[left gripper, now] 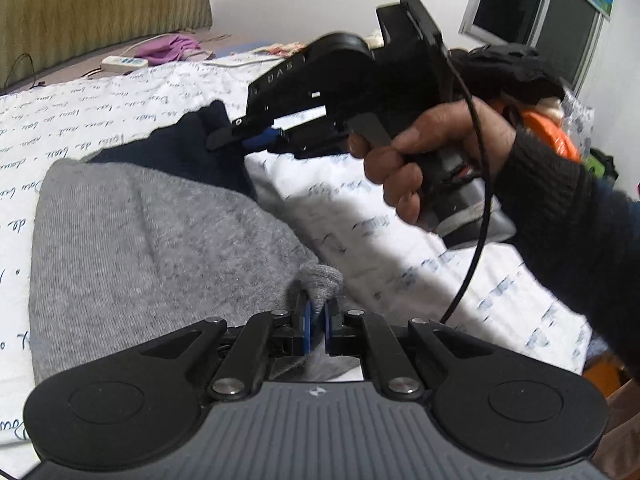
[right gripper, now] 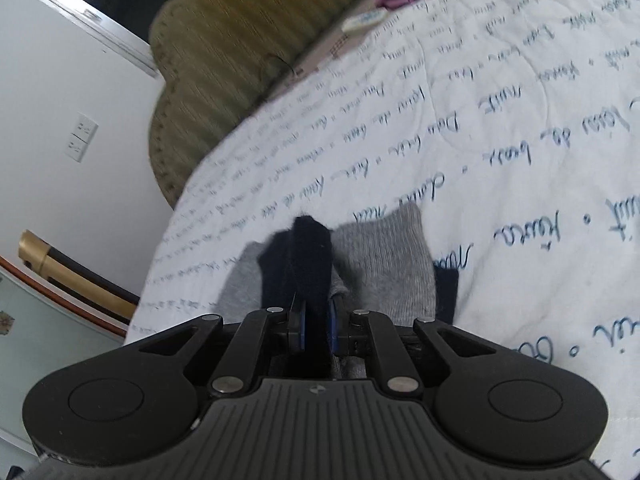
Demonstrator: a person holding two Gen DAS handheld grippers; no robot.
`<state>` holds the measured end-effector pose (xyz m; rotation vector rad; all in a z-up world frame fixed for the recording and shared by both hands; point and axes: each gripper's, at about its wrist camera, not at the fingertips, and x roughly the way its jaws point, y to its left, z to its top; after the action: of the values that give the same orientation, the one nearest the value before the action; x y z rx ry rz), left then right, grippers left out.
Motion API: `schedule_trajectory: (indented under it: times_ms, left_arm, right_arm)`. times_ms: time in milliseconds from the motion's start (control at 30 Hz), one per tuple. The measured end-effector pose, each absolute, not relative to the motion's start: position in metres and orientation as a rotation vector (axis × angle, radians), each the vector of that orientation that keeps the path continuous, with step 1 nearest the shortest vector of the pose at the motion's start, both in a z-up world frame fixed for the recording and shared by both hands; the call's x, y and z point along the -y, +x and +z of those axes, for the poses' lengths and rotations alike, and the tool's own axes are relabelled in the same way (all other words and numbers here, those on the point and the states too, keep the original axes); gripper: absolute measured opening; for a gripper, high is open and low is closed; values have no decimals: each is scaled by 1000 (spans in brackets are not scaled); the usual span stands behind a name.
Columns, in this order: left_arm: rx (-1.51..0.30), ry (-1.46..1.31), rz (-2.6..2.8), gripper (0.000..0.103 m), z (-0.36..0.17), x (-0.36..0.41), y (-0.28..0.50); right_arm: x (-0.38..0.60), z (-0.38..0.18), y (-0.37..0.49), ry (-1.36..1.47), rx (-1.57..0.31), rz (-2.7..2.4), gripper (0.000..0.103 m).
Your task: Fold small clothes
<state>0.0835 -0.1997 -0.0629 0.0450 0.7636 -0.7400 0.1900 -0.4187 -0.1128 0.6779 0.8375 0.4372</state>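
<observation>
A small grey knit garment [left gripper: 140, 240] with a navy part [left gripper: 192, 148] lies on the white script-printed quilt [left gripper: 360, 216]. My left gripper [left gripper: 318, 308] is shut on a grey corner of it, and a tuft of the fabric bulges out above the blue pads. A hand [left gripper: 400, 168] holds my right gripper [left gripper: 228, 138] at the garment's far navy edge. In the right wrist view that gripper [right gripper: 316, 312] is shut on a raised fold of navy fabric [right gripper: 308, 256], with the grey garment [right gripper: 388, 264] spread beyond it.
A padded olive headboard [left gripper: 100, 8] stands behind the bed. A white power strip [left gripper: 124, 63] and purple cloth [left gripper: 168, 46] lie near it. The bed edge drops off at the right [left gripper: 592, 364], beside orange and green items [left gripper: 556, 136] and a dark window [left gripper: 540, 12].
</observation>
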Motion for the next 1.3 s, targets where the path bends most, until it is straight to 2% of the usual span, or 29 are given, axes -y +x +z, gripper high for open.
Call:
schedule_trajectory:
  times_ms: [233,333,367,400,433,500,567,633,700,800,1000,1033,1067,1100,1133,1200,1300]
  left_arm:
    - [-850,48,-739,6,-88,215,92]
    - [-826,38,-757,6,-89,212,89]
    - [-814,18,-761,8,-86,209,88]
    - [-806,-5,-777,10,-81,203,85]
    - [-792,-32,-803,14,-75,196,82]
    - [-744,-67,-837,29,-62,177,74]
    - [-641,-57,-802,59,-51,149,60]
    - [-553,8,-730,64,-48,126,47]
    - [-521,108,-668,64,-52,109,39]
    - [-575,159,-620,64,-67,90,42]
    - [-626,296,-585,63,-93,95,46]
    - [-621,303,-586,63,-96,95,46]
    - [-621,307,-582,57,-100,95,47]
    - [-626,310,-567,47,-104,96,50]
    - [-635,304,-544,26,-106,95,52]
    - [-650,239,-521,12,-105,91,64]
    - [-614,205,-522,10,-90,83,57]
  right_arm:
    - [439,-141,194,733,-882,369,11]
    - [440,-151,189,746,-866,350,11]
    - [441,-151,187,757,-852,348,23]
    - [442,-150,184,774,-843,337,29]
    - [444,-147,180,796,-840,321,36]
    - [448,-137,167,845,-824,329,39]
    - [452,-123,143,879,-763,392,40]
    - [452,-111,116,884,-733,441,42]
    - [448,-105,89,846,-739,452,42]
    - [432,-107,62,735,-802,446,42]
    - [406,-118,36,607,-900,405,42]
    - [404,-120,35,609,-908,410,37]
    - [401,-121,34,599,-912,409,29]
    - [398,-123,34,581,-924,403,22]
    - [396,-124,35,570,-936,397,11]
    - [394,-127,36,565,-944,400,9]
    - [392,-116,28,552,-924,432,8]
